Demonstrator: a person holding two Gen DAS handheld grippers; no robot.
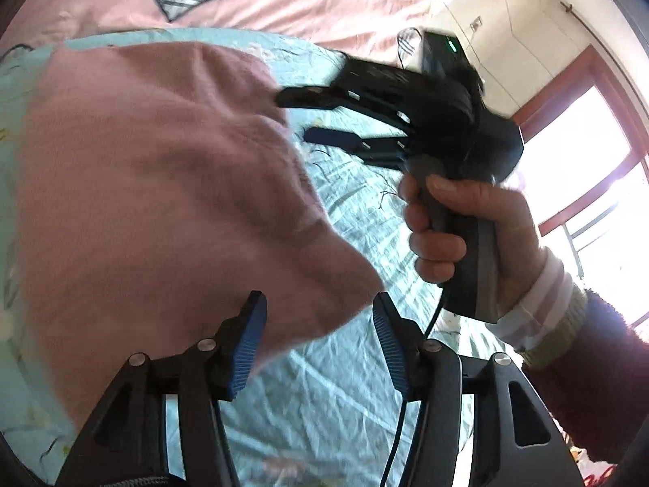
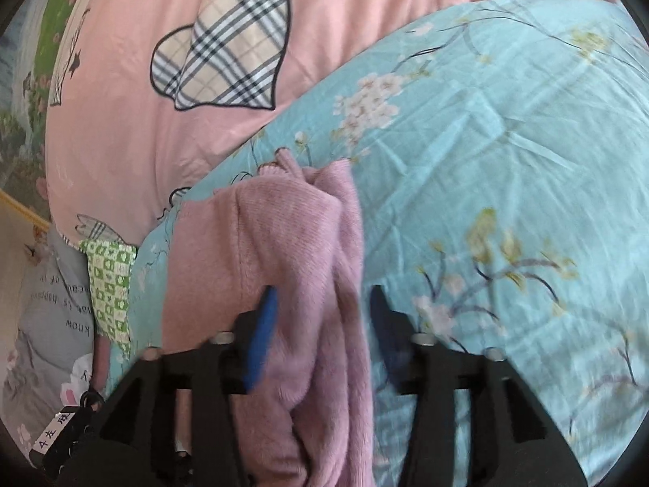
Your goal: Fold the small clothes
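Note:
A small pink knitted garment [image 1: 142, 182] lies bunched on the teal flowered sheet [image 1: 353, 211]. My left gripper [image 1: 320, 324] hovers over its near corner with the jaws apart; a flap of the knit sits between the blue pads [image 1: 247, 349] without being pinched. In the same view my right gripper [image 1: 298, 117], held by a hand [image 1: 458, 219], stands open at the garment's far edge. In the right wrist view the garment [image 2: 263, 243] runs in a fold between the right gripper [image 2: 324, 316] fingers, and the pads are clear of it.
A pink duvet with a plaid heart [image 2: 227, 40] lies beyond the teal sheet [image 2: 507, 142]. A grey printed cloth [image 2: 52, 304] and a green patterned one [image 2: 109, 284] sit at the left. A window with a red frame [image 1: 588, 142] is at the right. A black cable [image 1: 405, 406] hangs from the right handle.

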